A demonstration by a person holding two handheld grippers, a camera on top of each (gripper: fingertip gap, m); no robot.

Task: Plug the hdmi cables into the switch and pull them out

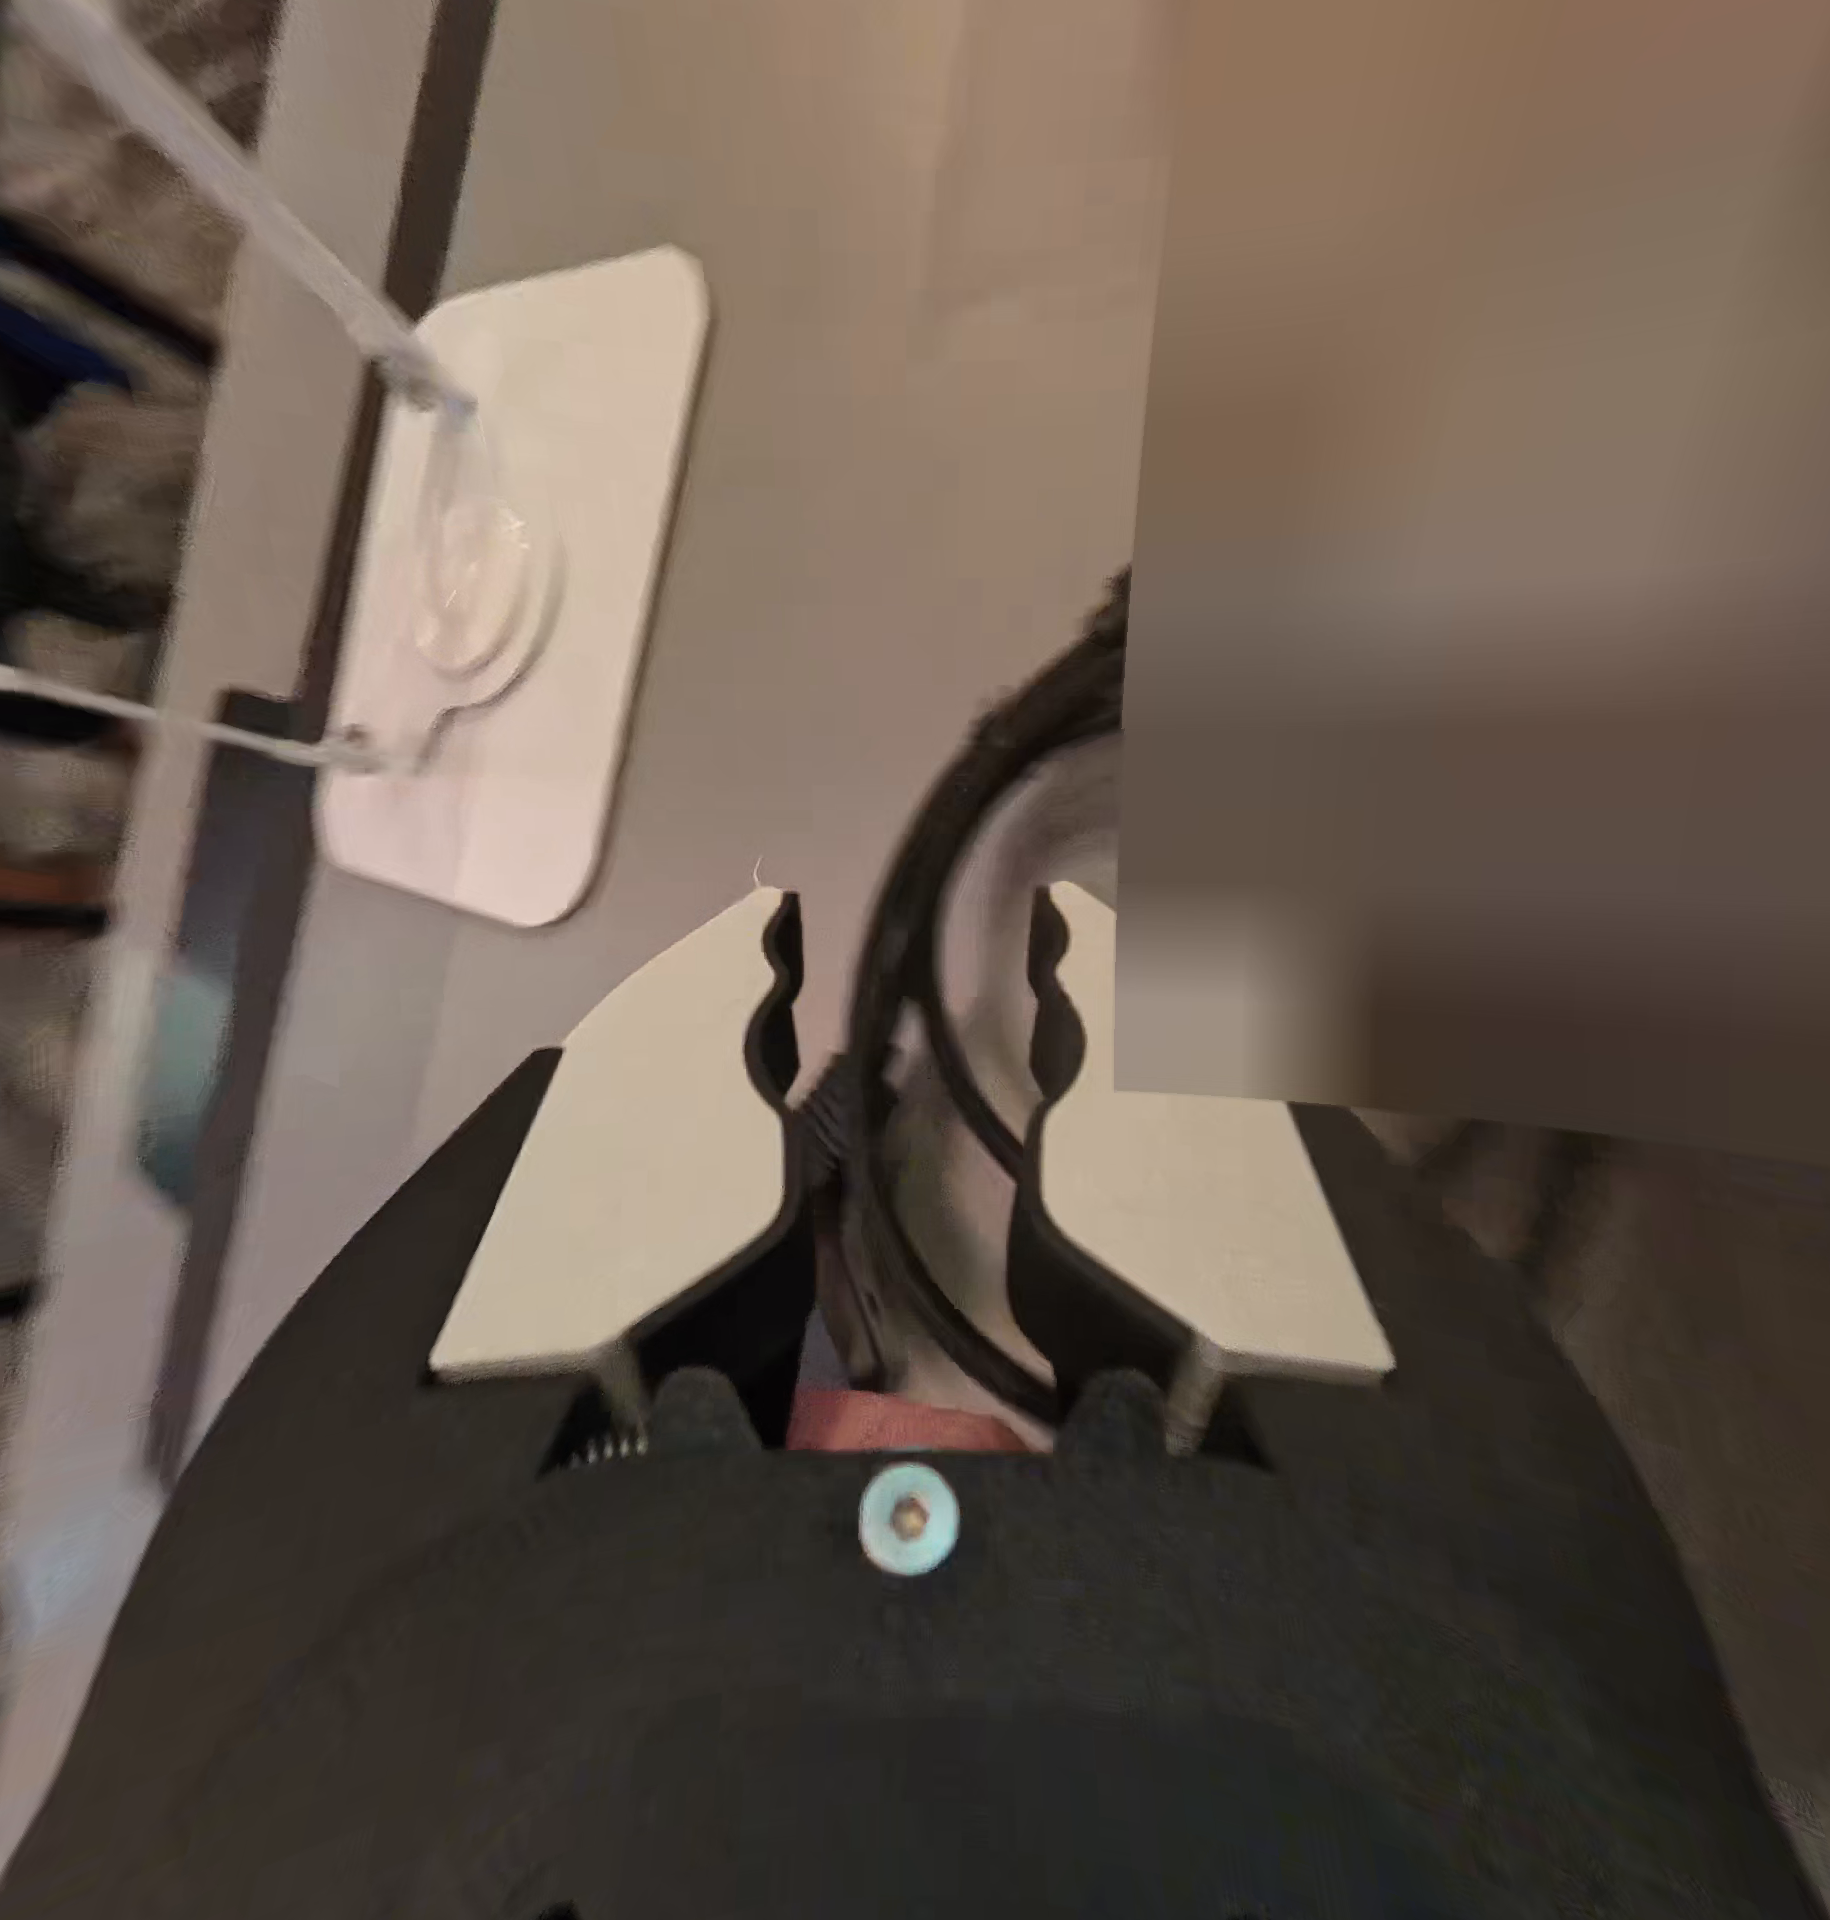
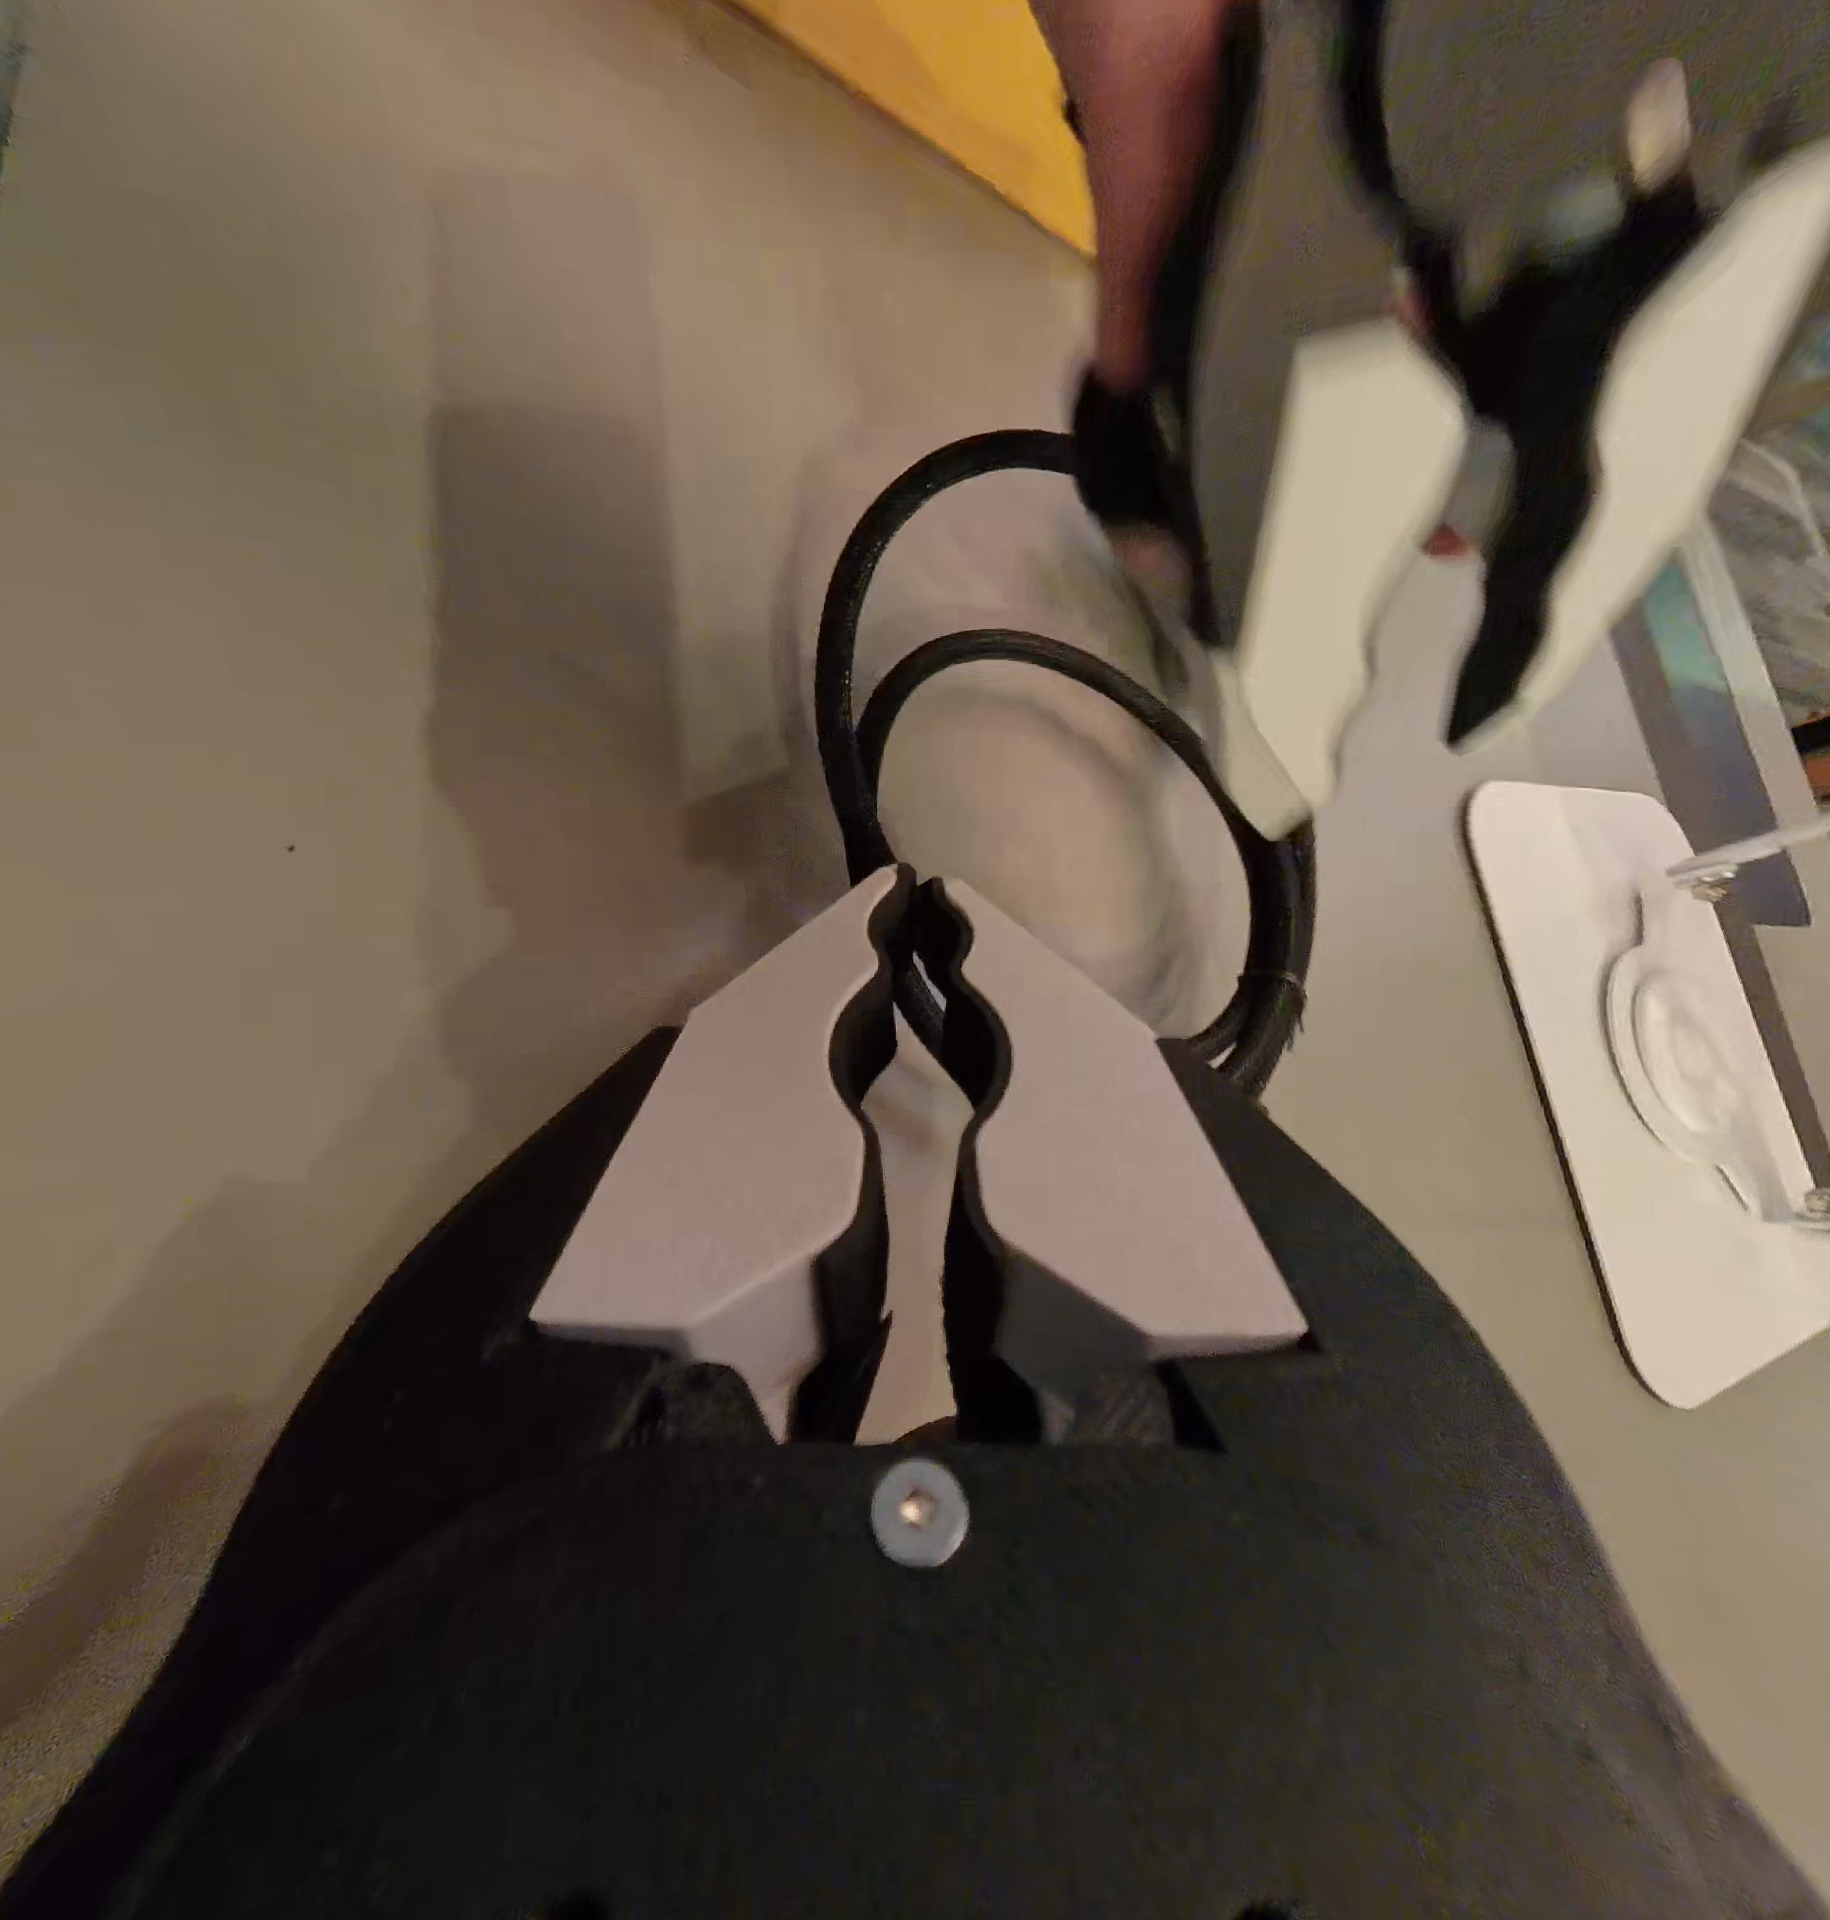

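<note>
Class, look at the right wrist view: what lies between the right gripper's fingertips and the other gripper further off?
In the right wrist view, coiled loops of black cable lie between the right gripper, shut on it, and the left gripper, over pale tabletop.

Each camera is sitting just behind its own gripper, looking forward along the two fingers. The left wrist view is facing a beige table (image 1: 890,416) from close by, with a white pad (image 1: 537,582) lying at ten o'clock and a coiled black cable (image 1: 921,935) showing between the fingers. The right wrist view is looking down on the same table, with the cable (image 2: 849,623) at twelve o'clock, the pad (image 2: 1576,1039) at three and the left gripper (image 2: 1410,717) at one.
</note>
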